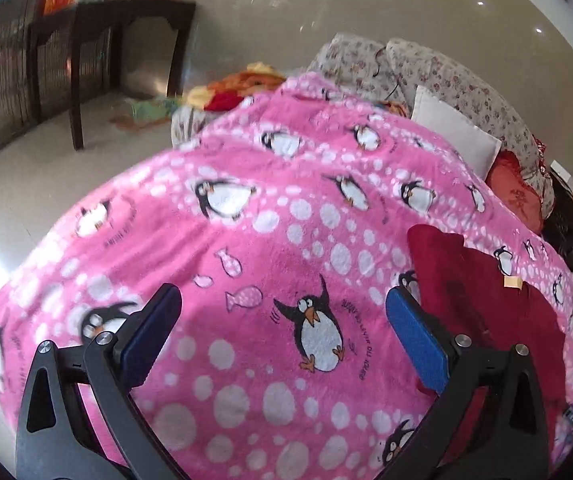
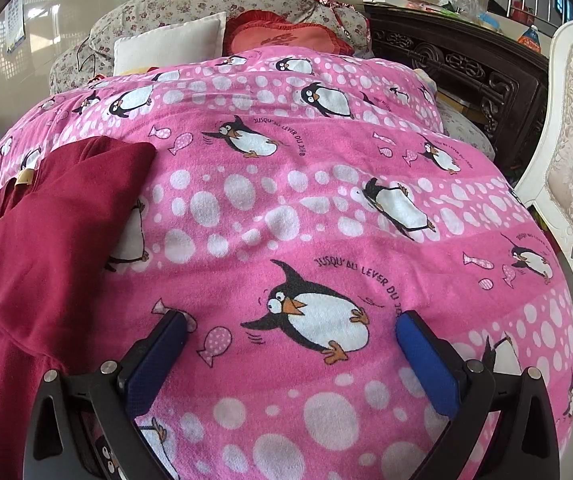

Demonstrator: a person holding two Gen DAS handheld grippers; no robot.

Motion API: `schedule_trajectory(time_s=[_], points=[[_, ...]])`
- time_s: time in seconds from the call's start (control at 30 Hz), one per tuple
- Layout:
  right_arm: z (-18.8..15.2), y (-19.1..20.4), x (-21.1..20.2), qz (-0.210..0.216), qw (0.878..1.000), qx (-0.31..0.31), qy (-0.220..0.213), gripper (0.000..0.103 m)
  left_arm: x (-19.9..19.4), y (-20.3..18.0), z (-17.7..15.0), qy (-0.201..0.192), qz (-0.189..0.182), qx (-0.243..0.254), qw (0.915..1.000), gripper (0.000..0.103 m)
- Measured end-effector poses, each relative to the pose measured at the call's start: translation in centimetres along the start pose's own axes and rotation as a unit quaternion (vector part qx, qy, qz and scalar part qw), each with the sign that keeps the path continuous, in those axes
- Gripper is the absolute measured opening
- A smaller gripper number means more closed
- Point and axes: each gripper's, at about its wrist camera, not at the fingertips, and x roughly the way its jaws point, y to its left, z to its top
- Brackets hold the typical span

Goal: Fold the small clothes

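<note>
- Your left gripper [image 1: 282, 312] and right gripper [image 2: 291, 334] both hang over the pink blanket [image 2: 286, 208] with fingers spread wide, holding nothing.
- The dark red garment [image 2: 42, 232] lies flat on the blanket, between the two grippers: to the right in the left view, to the left in the right view.
- It looks light, soft and limp, so expect it to sag and drag on the fleecy blanket.
- Pinch it at a corner or hem edge, one per gripper.
- No containers are in view.
</note>
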Motion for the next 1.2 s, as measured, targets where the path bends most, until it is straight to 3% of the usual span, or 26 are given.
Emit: schedule_trajectory(time_s=[0.1, 0.17, 0.3, 0.47, 0.7, 1.2], points=[[0.0, 0.0, 0.0, 0.0, 1.0, 0.0, 0.001, 0.103, 0.9, 0.1, -1.2, -0.013, -0.007, 0.006, 0.9999, 0.103], [0.0, 0.1, 0.0, 0.0, 1.0, 0.0, 0.0, 0.103, 2.3, -0.2, -1.6, 0.002, 0.014, 0.016, 0.9998, 0.102], [0.1, 0.0, 0.0, 0.001, 1.0, 0.001, 0.001, 0.103, 1.8, -0.7, -1.9, -0.019, 0.012, 0.028, 0.9993, 0.103], [0.0, 0.0, 0.0, 0.0, 1.0, 0.001, 0.001, 0.103, 1.6, 0.5, -1.9, -0.022, -0.016, 0.0, 0.9996, 0.103], [0.0, 0.0, 0.0, 0.0, 1.0, 0.001, 0.001, 0.103, 1.4, 0.8, -2.0, -0.027, -0.027, -0.008, 0.9992, 0.103], [0.1, 0.1, 0.0, -0.002, 1.0, 0.002, 0.002, 0.103, 1.4, 0.5, -2.1, -0.024, -0.016, -0.005, 0.9996, 0.103]])
